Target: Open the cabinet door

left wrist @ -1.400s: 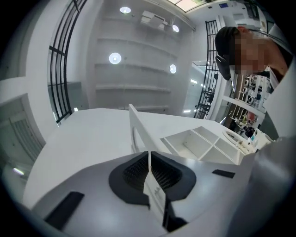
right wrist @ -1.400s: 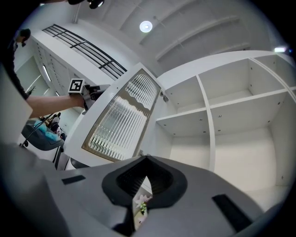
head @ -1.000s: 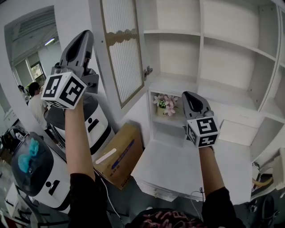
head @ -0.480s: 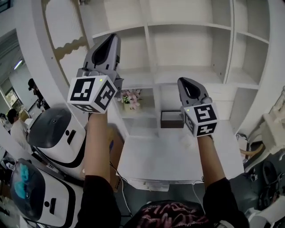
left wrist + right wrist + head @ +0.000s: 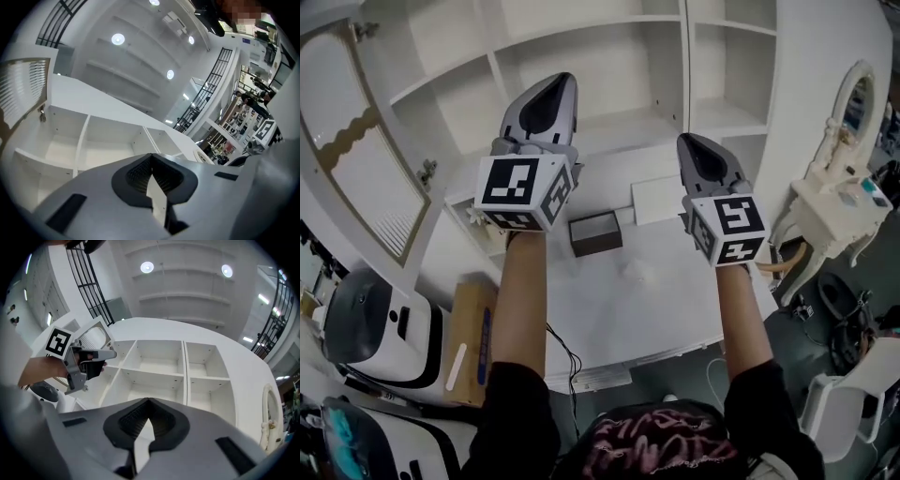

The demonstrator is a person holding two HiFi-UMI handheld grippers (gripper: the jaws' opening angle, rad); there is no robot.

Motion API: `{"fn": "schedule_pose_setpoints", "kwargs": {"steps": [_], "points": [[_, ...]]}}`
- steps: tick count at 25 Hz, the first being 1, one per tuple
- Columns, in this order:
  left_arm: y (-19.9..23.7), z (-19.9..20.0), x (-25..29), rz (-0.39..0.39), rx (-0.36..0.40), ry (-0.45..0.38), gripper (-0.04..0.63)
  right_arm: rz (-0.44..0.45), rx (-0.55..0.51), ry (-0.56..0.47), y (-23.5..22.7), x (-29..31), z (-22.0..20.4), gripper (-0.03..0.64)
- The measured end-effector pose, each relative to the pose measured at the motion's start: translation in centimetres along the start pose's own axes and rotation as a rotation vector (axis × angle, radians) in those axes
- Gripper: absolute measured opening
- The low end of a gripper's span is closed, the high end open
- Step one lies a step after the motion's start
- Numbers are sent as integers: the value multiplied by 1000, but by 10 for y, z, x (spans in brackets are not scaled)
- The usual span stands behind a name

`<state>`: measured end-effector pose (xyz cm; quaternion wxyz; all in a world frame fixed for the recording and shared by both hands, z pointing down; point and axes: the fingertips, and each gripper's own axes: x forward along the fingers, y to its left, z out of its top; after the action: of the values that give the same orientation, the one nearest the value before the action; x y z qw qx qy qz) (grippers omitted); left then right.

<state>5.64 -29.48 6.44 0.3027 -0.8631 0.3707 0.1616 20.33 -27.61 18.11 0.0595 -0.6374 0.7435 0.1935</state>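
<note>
The white cabinet door (image 5: 358, 164) with its slatted panel stands swung open at the far left, hinged to the open white shelving (image 5: 609, 56). My left gripper (image 5: 561, 84) is shut and empty, raised in front of the shelves, well right of the door. My right gripper (image 5: 690, 142) is also shut and empty, level with it on the right. In the left gripper view the door (image 5: 21, 98) shows at the left edge beyond the left gripper (image 5: 151, 158). The right gripper view shows my right gripper (image 5: 149, 401) facing the shelves, with the left gripper (image 5: 91, 355) before the door (image 5: 95, 335).
A dark box (image 5: 595, 232) and a white box (image 5: 656, 199) sit on the cabinet's counter (image 5: 637, 300). A cardboard box (image 5: 469, 337) and white robot machines (image 5: 366, 328) stand on the floor at the left. A white ornate dresser (image 5: 839, 197) is at the right.
Both grippers have swung right across the shelving, away from the open door, which now lies at the far left. The left gripper has come lower. Both stay shut.
</note>
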Motion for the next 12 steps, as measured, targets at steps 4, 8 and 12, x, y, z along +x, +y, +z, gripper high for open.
{"fn": "schedule_pose_setpoints", "kwargs": {"steps": [4,8,12], "points": [[-17,-15,6,-11,-27,15,15,-26,4,-6,-15,-7,-2,14],[-21,-42,-7,5,-77,57,15,-10,18,11,-6,-4,-15,14],[-14,-81,-52,41,-112,141,15,37,32,44,36,-3,-31,14]]}}
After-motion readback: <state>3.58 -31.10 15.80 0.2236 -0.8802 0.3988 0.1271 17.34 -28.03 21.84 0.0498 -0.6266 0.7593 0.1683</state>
